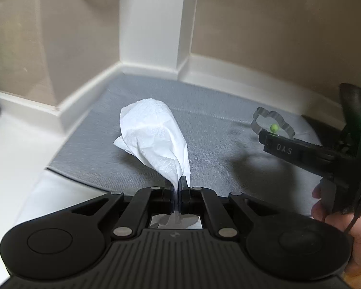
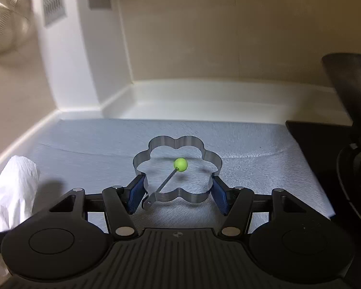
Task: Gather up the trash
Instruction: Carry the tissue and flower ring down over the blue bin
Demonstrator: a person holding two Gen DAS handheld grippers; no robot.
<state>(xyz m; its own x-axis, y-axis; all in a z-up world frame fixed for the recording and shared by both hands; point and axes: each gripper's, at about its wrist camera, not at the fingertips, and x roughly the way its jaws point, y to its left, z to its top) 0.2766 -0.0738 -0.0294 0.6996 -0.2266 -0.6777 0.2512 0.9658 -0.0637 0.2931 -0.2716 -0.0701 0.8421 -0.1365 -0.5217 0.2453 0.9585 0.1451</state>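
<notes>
Nearby: grey mat (image 2: 252, 144) | wire strainer (image 2: 4, 19) | black pan (image 2: 349, 84)

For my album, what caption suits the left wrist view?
Left gripper pinching a white tissue over a grey mat.

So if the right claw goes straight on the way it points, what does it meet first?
Probably the grey mat just beyond the flower-shaped metal ring, which already sits between the right claw fingers; behind that stands the white ledge. Depth is uncertain.
</notes>
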